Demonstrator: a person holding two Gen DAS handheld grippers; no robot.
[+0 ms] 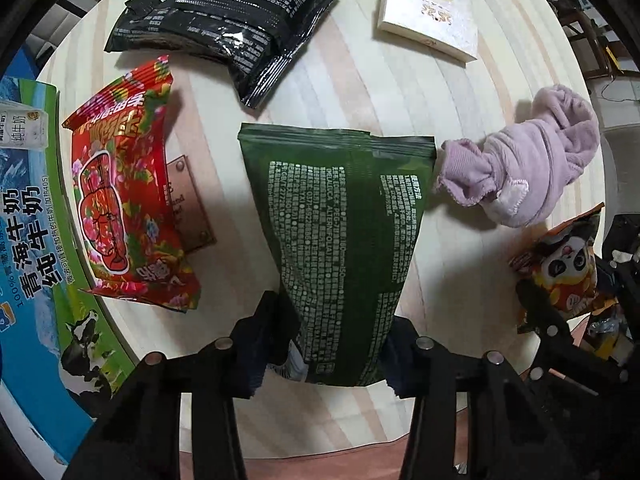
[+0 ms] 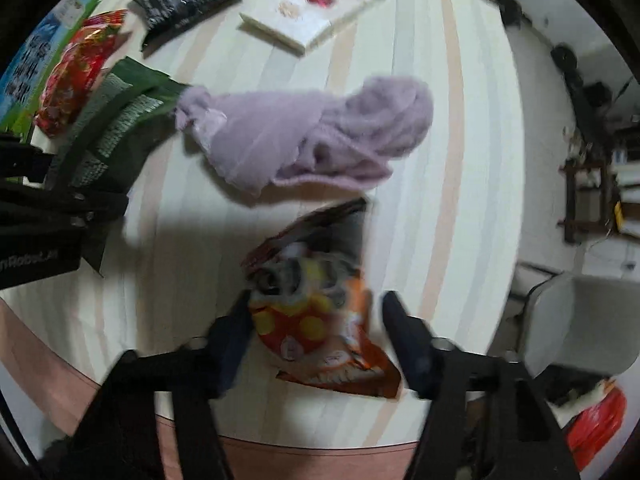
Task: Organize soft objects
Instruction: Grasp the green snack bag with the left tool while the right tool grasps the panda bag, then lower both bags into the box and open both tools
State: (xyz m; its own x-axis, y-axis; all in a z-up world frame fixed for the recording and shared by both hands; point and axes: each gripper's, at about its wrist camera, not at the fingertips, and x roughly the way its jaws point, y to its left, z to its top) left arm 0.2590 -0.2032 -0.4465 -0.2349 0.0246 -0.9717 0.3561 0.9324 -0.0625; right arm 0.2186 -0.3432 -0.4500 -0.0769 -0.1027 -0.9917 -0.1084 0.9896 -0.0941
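Observation:
A dark green wipes pack (image 1: 340,232) lies on the pale striped round table (image 1: 360,92), and my left gripper (image 1: 338,332) is shut on its near end, pointing steeply down. In the blurred right wrist view, a panda-print snack bag (image 2: 312,264) sits between the fingers of my right gripper (image 2: 316,320), which looks shut on it. A fluffy lilac sock (image 1: 536,160) lies loose just beyond that bag and touches the green pack's far right corner. The same sock (image 2: 320,136) fills the middle of the right wrist view.
A red flowered pack (image 1: 124,192) and a black pack (image 1: 228,28) lie left and far left. A white flat box (image 1: 432,8) rests at the far edge. A blue-green milk carton box (image 1: 28,220) stands off the table's left side. A grey chair (image 2: 580,320) is at the right.

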